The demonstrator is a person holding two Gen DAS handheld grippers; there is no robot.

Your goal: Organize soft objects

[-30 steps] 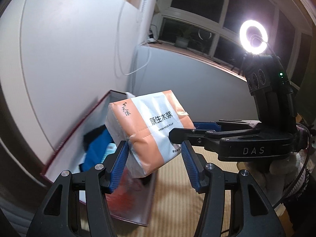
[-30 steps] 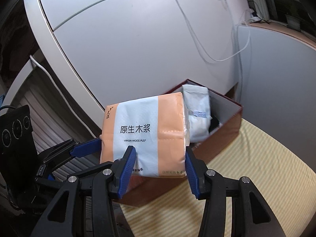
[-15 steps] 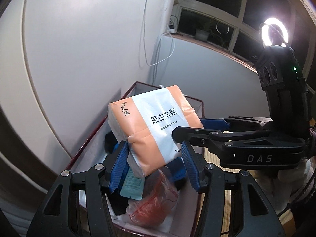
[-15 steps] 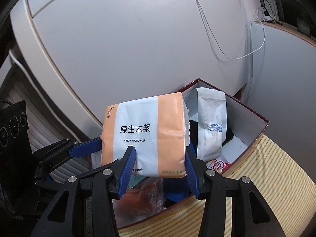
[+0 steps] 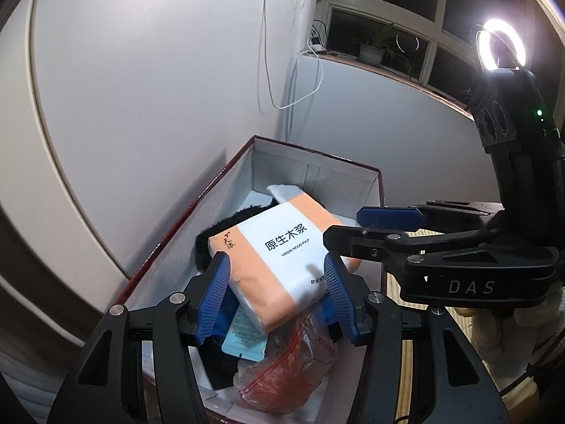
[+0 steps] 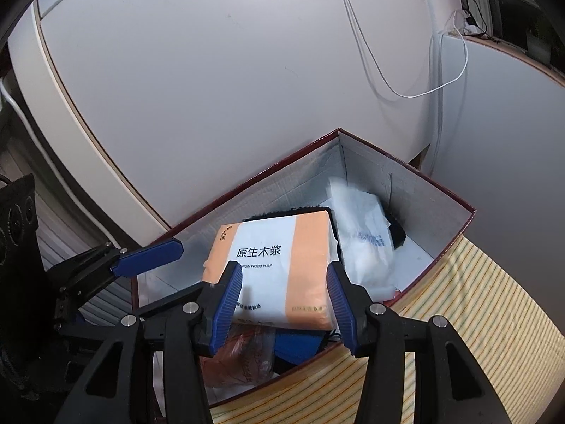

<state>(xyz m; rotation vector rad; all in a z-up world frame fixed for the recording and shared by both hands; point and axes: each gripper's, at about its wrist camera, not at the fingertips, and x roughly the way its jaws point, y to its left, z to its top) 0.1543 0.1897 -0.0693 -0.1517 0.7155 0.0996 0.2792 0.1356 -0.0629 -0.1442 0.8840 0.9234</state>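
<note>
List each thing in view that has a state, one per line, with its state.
Tissue pack: inside the box, lying on the other items, between both grippers' pads.
Box: open, no lid on it, partly filled.
White pouch: in the box, leaning at the far end.
Orange plastic bag: crumpled, under the tissue pack.
Ring light: on.

Left gripper [image 5: 277, 295]: matte black plastic arms, ribbed blue rubber fingers [image 5: 213, 296], silver round screws at arm joints. Right gripper [image 6: 284, 298]: same black arms, blue ribbed fingers [image 6: 338, 302], silver screws. From left view: "DAS" in pale letters on its side, green indicator light, glowing white ring light [image 5: 501, 49] on top, white knit glove [image 5: 536, 321] behind.
</note>
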